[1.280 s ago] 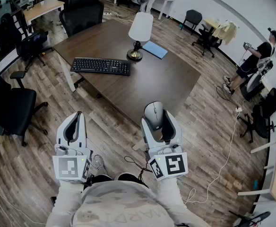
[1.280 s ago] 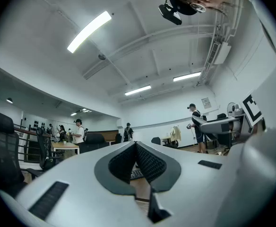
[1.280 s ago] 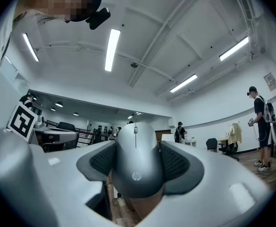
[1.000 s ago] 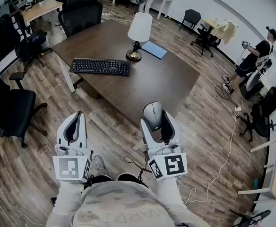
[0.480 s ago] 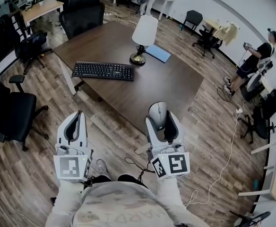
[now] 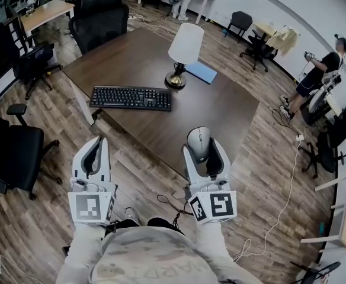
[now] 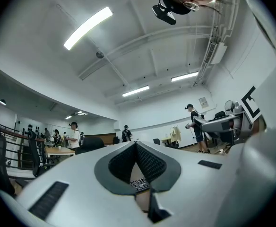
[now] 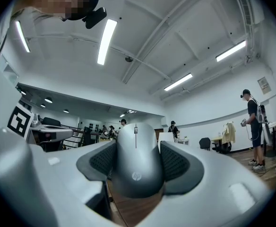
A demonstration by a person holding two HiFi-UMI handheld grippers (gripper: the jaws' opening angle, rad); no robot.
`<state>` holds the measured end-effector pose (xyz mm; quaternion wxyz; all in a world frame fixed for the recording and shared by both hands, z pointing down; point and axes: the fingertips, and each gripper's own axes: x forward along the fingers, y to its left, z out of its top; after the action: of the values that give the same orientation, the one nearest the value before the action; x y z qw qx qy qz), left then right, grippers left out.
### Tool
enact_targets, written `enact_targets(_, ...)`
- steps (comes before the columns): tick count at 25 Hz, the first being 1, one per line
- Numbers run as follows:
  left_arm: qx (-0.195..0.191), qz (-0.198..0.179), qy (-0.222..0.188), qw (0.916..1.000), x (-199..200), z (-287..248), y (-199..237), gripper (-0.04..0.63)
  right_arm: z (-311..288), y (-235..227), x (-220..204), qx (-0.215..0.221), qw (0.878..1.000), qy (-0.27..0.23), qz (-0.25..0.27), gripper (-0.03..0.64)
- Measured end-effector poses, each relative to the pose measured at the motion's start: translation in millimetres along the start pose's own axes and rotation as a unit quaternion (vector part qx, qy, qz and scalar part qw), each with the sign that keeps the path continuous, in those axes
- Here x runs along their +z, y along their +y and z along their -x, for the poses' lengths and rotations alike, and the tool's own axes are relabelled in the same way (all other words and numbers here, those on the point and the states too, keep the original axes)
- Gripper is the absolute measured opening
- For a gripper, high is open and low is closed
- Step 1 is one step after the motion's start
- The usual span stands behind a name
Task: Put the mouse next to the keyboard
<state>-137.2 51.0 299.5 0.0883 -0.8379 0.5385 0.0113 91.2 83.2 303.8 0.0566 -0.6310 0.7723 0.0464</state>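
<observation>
Grey mouse (image 6: 198, 139) sits clamped in your right gripper (image 6: 202, 152), long axis along the jaws, nose away from you, well apart from the keyboard (image 6: 131, 97); your left gripper (image 6: 94, 148) is closed, empty; left gripper view: jaw tips meet on nothing; right gripper view: both pads press the mouse's flanks, wheel end pointing forward.

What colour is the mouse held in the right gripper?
Silver-grey. The mouse shows best in the right gripper view, close up between the fingers.

matt grey plastic mouse (image 8: 137, 167), dark wood-grain table (image 6: 220, 114), glossy brass lamp base (image 6: 176, 82), plank wood floor (image 6: 262, 176).
</observation>
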Motion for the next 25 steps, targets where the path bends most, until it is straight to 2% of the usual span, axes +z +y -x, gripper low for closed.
enact_targets(14,-0.044,0.003,-0.007,0.9990,-17.1,-58.1,50.9,0.006,-58.3,12.7,-11.5,-0.045,0.999,-0.003,-0.008,0.304)
enact_targets(25,-0.062,0.013,-0.007,0.9980,-31.8,-99.1,60.7,0.006,-87.2,-7.5,-24.1,-0.075,0.997,0.009,-0.007,0.304)
